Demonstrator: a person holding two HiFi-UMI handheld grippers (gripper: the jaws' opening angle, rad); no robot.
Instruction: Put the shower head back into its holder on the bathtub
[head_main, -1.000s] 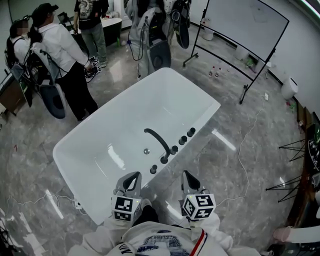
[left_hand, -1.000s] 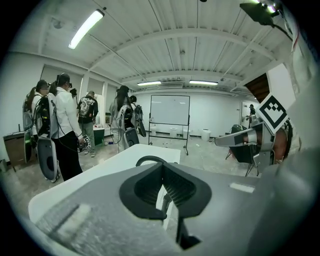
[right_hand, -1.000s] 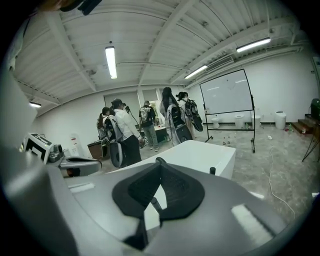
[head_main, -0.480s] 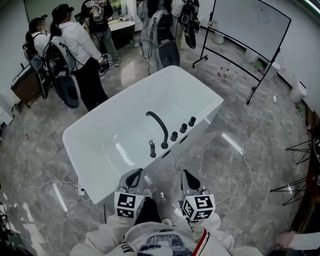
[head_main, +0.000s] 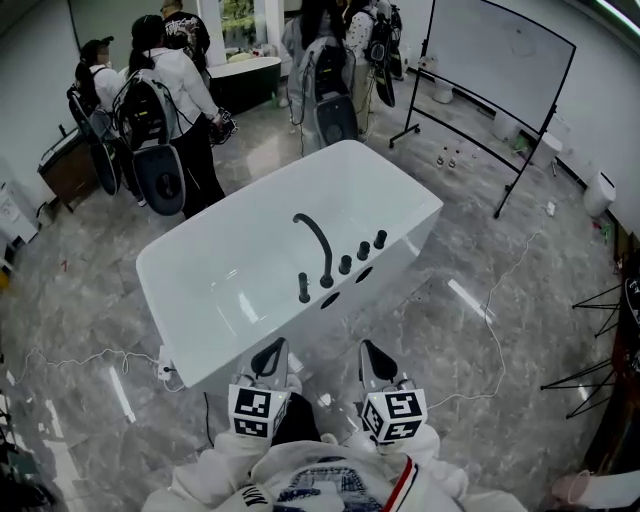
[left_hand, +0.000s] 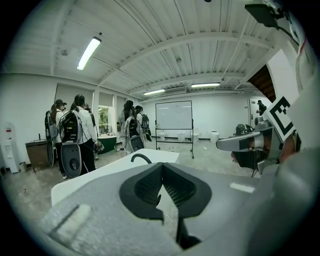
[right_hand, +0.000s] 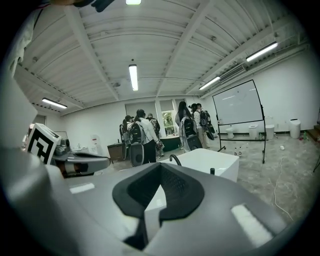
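Tongs in both hands are pressed together and carry nothing. The left tongs (head_main: 272, 352) and the right tongs (head_main: 370, 352) are held side by side close to the person's body, and they point over the grey floor (head_main: 450, 330) toward the bathtub (head_main: 395, 255). In each gripper view the two dark pads meet at the tip, and only the room shows behind them.

The bathtub stands well ahead of both tongs, with bare floor between. A row of black fittings stands on its near rim, straight ahead of the tongs. At the end nearest the left tongs is a slim upright piece, which I take for the shower head (head_main: 303, 288). Next comes the curved spout (head_main: 318, 240), then three round knobs (head_main: 363, 250) toward the right.

The shower head seems to stand in its holder, but the holder itself is too small to make out separately. I see no loose hose or handset in the tub or on the floor. By my judgement the task is complete, or nearly so. What may remain is only to check that the shower head sits properly.
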